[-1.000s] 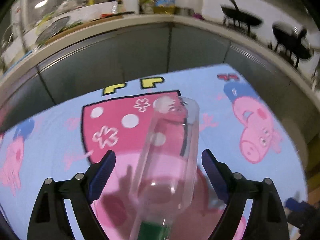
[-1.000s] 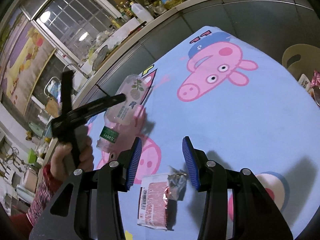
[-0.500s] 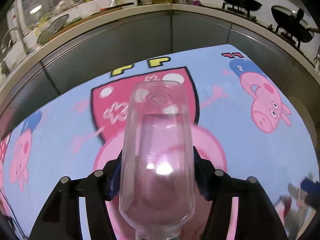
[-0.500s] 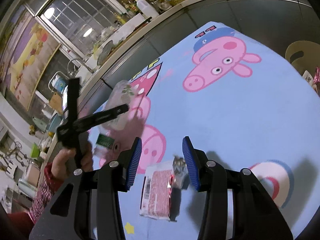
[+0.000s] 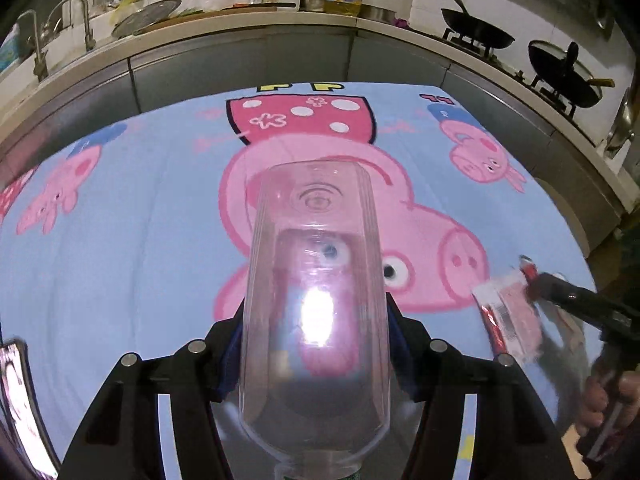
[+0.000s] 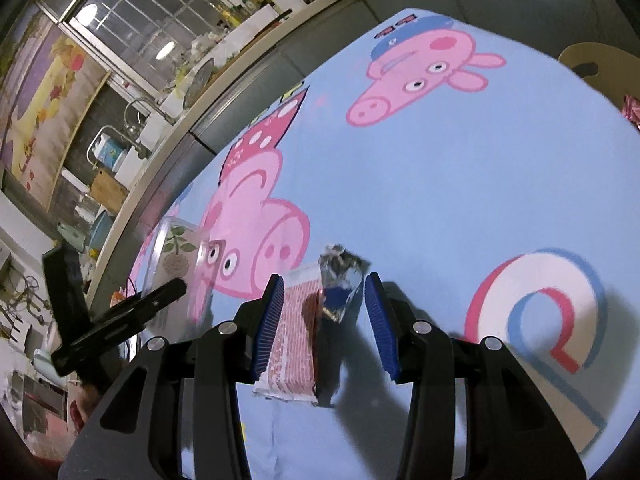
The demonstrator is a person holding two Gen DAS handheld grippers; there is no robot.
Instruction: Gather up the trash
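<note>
Wrapper point(image 6: 294, 336), the pink-and-white snack packet with a torn silvery end, is the landmark: it lies flat on the blue cartoon-print cloth point(image 6: 460, 200) over the worktop, between the two blue pads of the right tool point(image 6: 325, 322), whose jaws stand apart with neither pad clearly pressing on it. Its long axis runs along the line the right tool points, with the crumpled foil end farthest from the tool, so the pads bracket its narrow width; by my reading the coming move is simply to sink a little and close across that width. Of the two hands the right is plainly the nearer. Well to the left of the wrapper, the left tool point(image 5: 314, 344) is clamped on a clear empty plastic bottle point(image 5: 316, 292), gripped across its body with the base pointing forward and the neck towards the camera. Around the wrapper the cloth is bare on every side, the cloth's far edge and the grey cabinet fronts point(image 6: 360, 12) lie well beyond it, and a tan chair back point(image 6: 592, 60) stands off to its far right, so there looks to be ample room to lift.
</note>
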